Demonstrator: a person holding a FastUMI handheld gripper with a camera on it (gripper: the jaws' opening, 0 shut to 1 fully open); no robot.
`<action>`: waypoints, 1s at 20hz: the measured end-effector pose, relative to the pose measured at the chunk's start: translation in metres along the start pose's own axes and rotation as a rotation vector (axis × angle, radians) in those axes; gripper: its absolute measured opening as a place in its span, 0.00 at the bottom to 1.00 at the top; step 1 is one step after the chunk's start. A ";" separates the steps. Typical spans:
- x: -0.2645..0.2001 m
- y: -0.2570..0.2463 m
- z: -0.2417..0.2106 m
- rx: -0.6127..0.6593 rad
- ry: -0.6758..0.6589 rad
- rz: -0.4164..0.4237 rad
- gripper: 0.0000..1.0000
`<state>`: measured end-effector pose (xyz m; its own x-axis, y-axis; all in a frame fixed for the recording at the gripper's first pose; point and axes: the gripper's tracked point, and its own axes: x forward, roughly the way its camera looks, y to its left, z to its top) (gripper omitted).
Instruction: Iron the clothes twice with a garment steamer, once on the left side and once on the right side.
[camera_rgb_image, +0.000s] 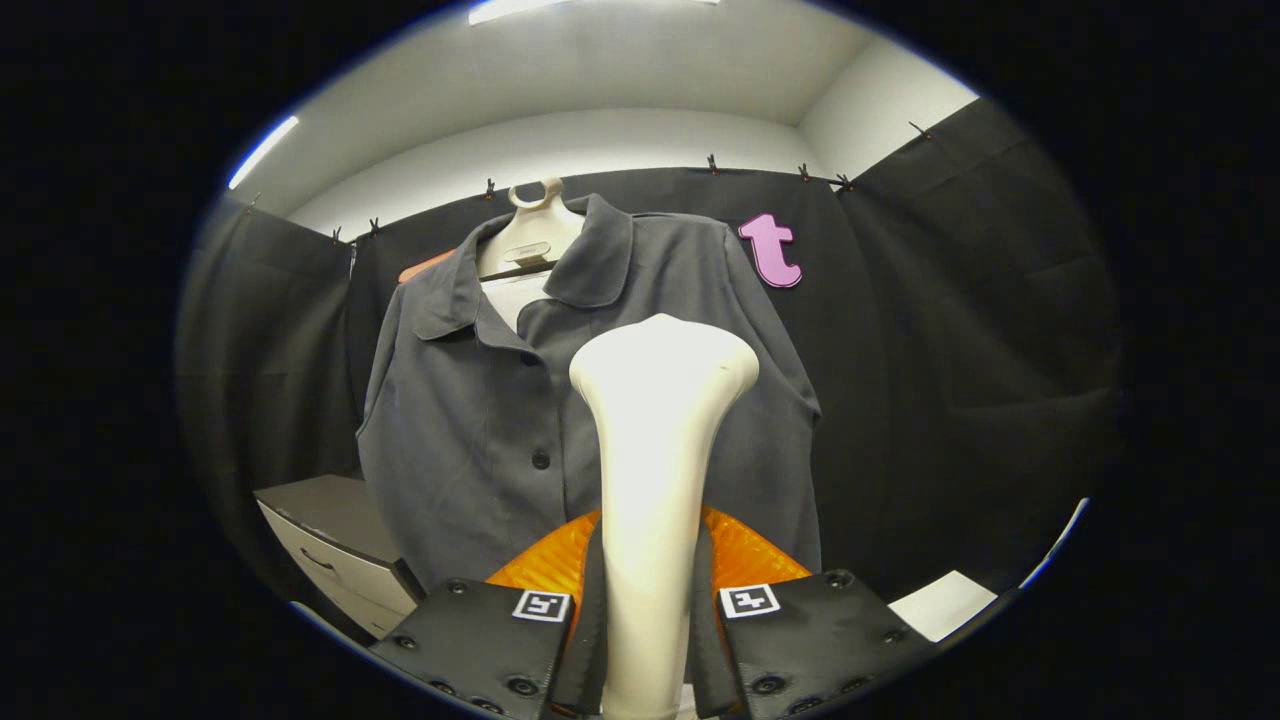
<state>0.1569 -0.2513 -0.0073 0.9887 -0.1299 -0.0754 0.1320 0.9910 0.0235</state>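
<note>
We are holding the garment steamer (655, 470) clamped between both fingers of the gripper (650, 640), its head raised just ahead of the grey shirt (470, 420) hanging on a hanger (530, 235). We are seemingly lining up a pass, which calls for sweeping the head down one side.

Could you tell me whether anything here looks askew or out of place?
Nothing stands out. The grey shirt hangs buttoned on its hanger, and the tongs are shut on the garment steamer.

Tool (648, 610) clamped on steamer (655, 430), head upright before hanging grey shirt (470, 420)
</note>
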 end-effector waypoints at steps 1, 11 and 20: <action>0.006 0.000 0.002 -0.007 -0.001 -0.001 0.41; 0.033 -0.001 -0.006 -0.018 0.034 -0.003 0.40; 0.016 -0.009 -0.067 0.007 0.108 -0.038 0.41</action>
<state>0.1670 -0.2603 -0.0755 0.9695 -0.1625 -0.1832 0.1700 0.9851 0.0255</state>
